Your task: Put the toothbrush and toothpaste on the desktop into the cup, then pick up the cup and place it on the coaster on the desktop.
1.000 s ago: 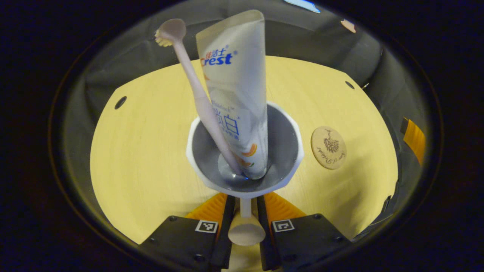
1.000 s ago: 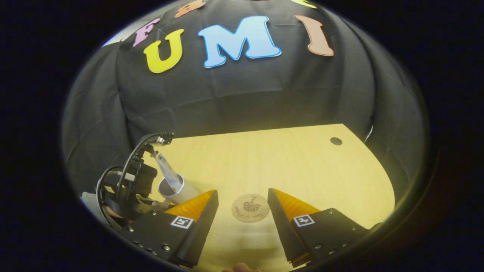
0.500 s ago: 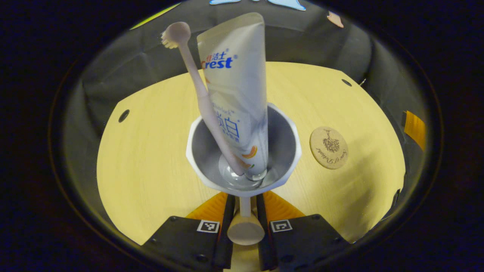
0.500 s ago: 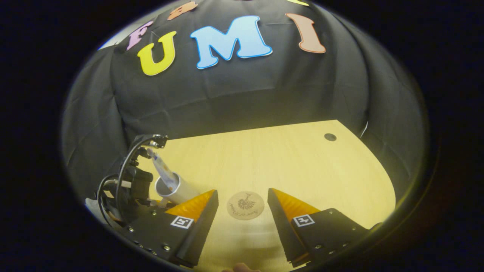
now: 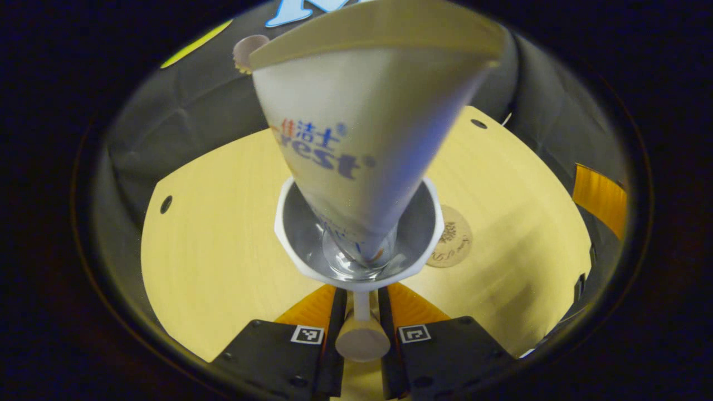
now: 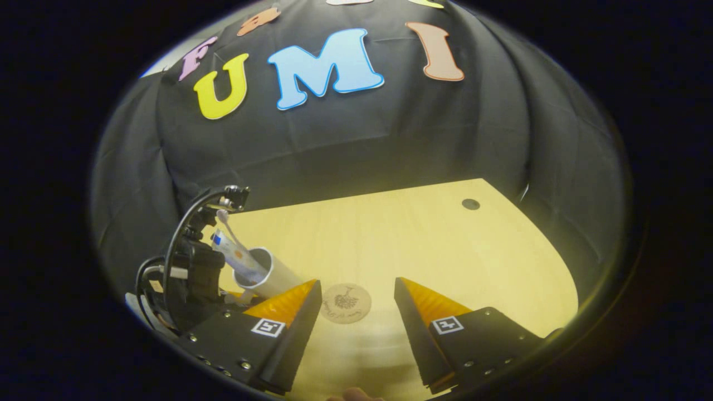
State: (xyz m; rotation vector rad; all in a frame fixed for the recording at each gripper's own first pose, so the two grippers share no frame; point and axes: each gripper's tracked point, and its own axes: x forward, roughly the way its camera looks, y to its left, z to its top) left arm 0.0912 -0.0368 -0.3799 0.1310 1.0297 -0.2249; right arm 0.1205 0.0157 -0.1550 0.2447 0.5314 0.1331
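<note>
My left gripper (image 5: 361, 298) is shut on the handle (image 5: 362, 340) of the white cup (image 5: 423, 223), which it holds tilted beside the coaster. The toothpaste tube (image 5: 362, 128) stands in the cup and leans toward the camera. Behind the tube, the toothbrush head (image 5: 245, 53) peeks out. The cup's right rim covers part of the round cork coaster (image 5: 454, 245). In the right gripper view, the cup (image 6: 270, 275), the tube (image 6: 231, 250) and the toothbrush (image 6: 225, 220) sit left of the coaster (image 6: 345, 302). My right gripper (image 6: 356, 303) hangs open just above that coaster, holding nothing.
The pale wooden table (image 5: 211, 239) has small dark holes near its corners (image 5: 166, 204) (image 6: 470, 204). Black cloth walls rise behind the table's far edge. The left gripper's body and cables (image 6: 189, 267) stand at the table's left edge in the right gripper view.
The cup has moved right until its rim overlaps the coaster. The toothpaste tube has tipped toward the left camera and now hides most of the toothbrush. The right gripper stays open.
</note>
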